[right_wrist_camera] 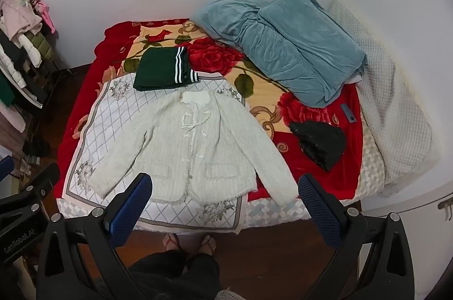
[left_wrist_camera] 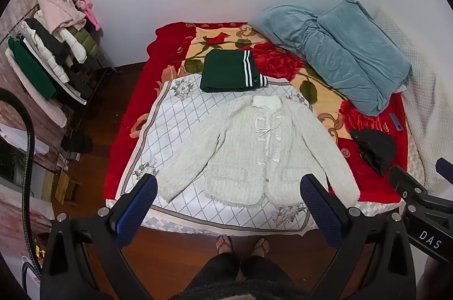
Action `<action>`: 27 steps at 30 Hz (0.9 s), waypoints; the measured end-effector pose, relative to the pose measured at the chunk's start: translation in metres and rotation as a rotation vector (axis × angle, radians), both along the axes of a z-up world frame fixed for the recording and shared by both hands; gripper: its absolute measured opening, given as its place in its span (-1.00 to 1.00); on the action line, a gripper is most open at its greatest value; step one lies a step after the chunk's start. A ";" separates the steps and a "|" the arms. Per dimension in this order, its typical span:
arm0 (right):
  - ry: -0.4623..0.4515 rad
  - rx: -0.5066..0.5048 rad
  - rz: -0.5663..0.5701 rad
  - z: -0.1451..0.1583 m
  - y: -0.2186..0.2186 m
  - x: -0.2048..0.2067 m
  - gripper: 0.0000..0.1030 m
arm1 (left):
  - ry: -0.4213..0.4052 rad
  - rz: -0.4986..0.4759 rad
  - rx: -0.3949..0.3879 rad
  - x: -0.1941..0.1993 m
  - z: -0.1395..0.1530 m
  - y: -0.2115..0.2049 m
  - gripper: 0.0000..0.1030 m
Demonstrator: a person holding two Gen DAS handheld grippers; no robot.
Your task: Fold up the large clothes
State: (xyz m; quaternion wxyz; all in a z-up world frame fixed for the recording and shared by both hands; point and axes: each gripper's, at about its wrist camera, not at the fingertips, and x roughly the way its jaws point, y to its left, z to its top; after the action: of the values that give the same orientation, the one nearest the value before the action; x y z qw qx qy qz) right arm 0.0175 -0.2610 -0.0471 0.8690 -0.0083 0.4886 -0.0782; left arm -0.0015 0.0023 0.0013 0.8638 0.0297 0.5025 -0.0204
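A white knit cardigan (left_wrist_camera: 254,150) lies spread flat, front up, sleeves angled out, on a white diamond-pattern cloth (left_wrist_camera: 175,118) on the bed; it also shows in the right wrist view (right_wrist_camera: 192,147). A folded dark green garment with white stripes (left_wrist_camera: 229,70) lies just beyond its collar, also in the right wrist view (right_wrist_camera: 164,67). My left gripper (left_wrist_camera: 229,183) is open and empty, held high above the cardigan's hem. My right gripper (right_wrist_camera: 225,183) is open and empty, above the hem and right sleeve.
A red rose blanket (left_wrist_camera: 136,107) covers the bed. A blue folded quilt (left_wrist_camera: 345,53) and a black crumpled item (left_wrist_camera: 373,150) lie at the right. A clothes rack (left_wrist_camera: 53,53) stands at the left. The person's feet (left_wrist_camera: 240,243) stand on the wooden floor at the bed's near edge.
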 end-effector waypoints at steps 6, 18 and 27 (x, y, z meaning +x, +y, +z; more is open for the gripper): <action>0.000 -0.012 0.001 0.002 -0.002 -0.003 1.00 | 0.002 -0.001 -0.003 -0.003 0.006 -0.004 0.99; 0.001 -0.018 0.001 0.004 -0.002 -0.002 1.00 | 0.001 -0.001 -0.003 0.000 0.011 -0.006 0.99; 0.000 -0.023 0.002 0.007 -0.003 -0.002 1.00 | 0.003 -0.002 -0.003 0.001 0.012 -0.008 0.99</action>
State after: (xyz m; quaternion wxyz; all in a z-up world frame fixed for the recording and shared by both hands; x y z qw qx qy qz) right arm 0.0156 -0.2636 -0.0399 0.8689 -0.0187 0.4876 -0.0832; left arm -0.0009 -0.0052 0.0128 0.8632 0.0289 0.5036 -0.0221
